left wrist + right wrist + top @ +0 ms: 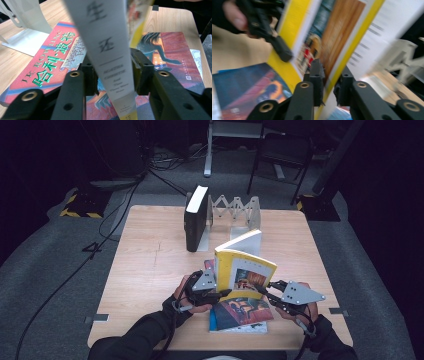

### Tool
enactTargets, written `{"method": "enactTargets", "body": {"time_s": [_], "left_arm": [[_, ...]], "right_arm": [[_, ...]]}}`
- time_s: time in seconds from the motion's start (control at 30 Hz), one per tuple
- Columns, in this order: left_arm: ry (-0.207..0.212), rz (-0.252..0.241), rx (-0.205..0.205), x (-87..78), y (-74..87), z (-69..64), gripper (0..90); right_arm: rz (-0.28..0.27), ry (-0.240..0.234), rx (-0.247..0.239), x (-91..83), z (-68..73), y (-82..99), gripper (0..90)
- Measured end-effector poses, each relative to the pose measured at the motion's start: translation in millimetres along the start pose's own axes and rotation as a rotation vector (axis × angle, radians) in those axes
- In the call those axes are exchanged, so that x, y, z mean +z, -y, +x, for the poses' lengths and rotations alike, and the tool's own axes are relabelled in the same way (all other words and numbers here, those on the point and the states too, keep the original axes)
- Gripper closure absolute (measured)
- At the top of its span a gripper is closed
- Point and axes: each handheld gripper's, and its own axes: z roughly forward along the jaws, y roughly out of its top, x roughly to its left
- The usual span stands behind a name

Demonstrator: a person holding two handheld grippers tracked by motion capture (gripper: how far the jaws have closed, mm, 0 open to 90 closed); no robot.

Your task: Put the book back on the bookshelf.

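Two hand-held grippers meet at a yellow-covered paperback book [244, 270] that we see from the high view standing upright over a flat red-and-blue illustrated book [240, 314] near the front edge of the pale wooden table [145, 265], the left gripper [224, 294] at its spine side and the right gripper [264, 290] at its other edge. From the left gripper view we find our jaws clamped on the yellow book's white spine [110, 50], above the red book with green lettering [47, 72]. From the right gripper view, blurred, we see our jaws closed on the yellow cover's edge [329, 77].
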Motion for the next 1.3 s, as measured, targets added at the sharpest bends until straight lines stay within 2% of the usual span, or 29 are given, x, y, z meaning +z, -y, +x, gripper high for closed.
{"method": "enactTargets", "body": {"time_s": [0.07, 0.1, 0.17, 0.23, 0.3, 0.4, 0.53, 0.63, 0.67, 0.73, 0.93, 1.0, 1.03, 1.13, 1.17, 1.3], "left_arm": [[-0.002, 0.009, 0.009, -0.9, -0.8, -0.9, 66.1], [-0.005, 0.011, 0.016, -1.2, -0.9, -1.2, 67.5], [-0.002, 0.012, 0.021, -1.3, -1.1, -1.6, 68.5], [-0.005, 0.018, 0.035, -1.5, -1.5, -2.4, 68.8], [-0.004, 0.020, 0.047, -1.6, -1.9, -3.4, 69.1], [-0.005, 0.017, 0.064, -1.7, -1.7, -4.0, 70.2], [0.004, 0.002, 0.070, -1.8, -0.7, -4.7, 71.8], [0.006, -0.014, 0.061, -1.8, 0.1, -3.1, 72.1], [0.005, -0.018, 0.054, -1.6, 0.3, -2.4, 72.1], [0.000, -0.035, 0.037, -2.5, 0.3, -0.8, 71.5], [-0.018, -0.064, 0.042, -5.2, -7.3, 0.8, 69.9], [-0.016, -0.087, 0.030, -6.5, -10.3, 0.9, 69.5], [-0.020, -0.095, 0.038, -7.8, -12.2, 2.1, 69.5], [-0.026, -0.127, 0.022, -9.8, -17.1, 2.4, 69.1], [-0.030, -0.132, 0.030, -10.9, -18.9, 3.3, 68.9], [-0.028, -0.170, 0.001, -10.4, -25.1, 5.7, 68.5]], "right_arm": [[-0.001, 0.050, 0.021, -4.4, -5.6, 3.4, 70.2], [0.003, 0.094, 0.033, -7.0, -9.4, 5.4, 67.8], [0.003, 0.138, 0.065, -9.4, -15.2, 8.1, 62.5], [0.012, 0.158, 0.097, -6.3, -20.6, 10.5, 54.7], [0.025, 0.133, 0.123, -0.6, -23.2, 12.7, 50.7], [0.063, 0.085, 0.124, 12.1, -22.6, 14.8, 43.7], [0.093, 0.004, 0.166, 27.4, -22.3, 18.9, 35.7], [0.105, -0.043, 0.167, 34.1, -19.1, 20.0, 40.5], [0.106, -0.056, 0.150, 35.8, -16.6, 19.4, 47.3], [0.108, -0.041, 0.124, 37.2, -12.1, 18.2, 48.7], [0.102, -0.026, 0.128, 37.4, -11.4, 18.8, 52.2], [0.099, -0.021, 0.121, 37.7, -10.9, 18.4, 52.5], [0.099, -0.020, 0.121, 37.8, -10.6, 18.4, 52.7], [0.097, -0.014, 0.121, 37.8, -10.3, 18.2, 53.4], [0.096, -0.013, 0.121, 37.8, -10.4, 18.2, 53.8], [0.092, -0.010, 0.123, 37.6, -11.1, 18.2, 54.7]]}}
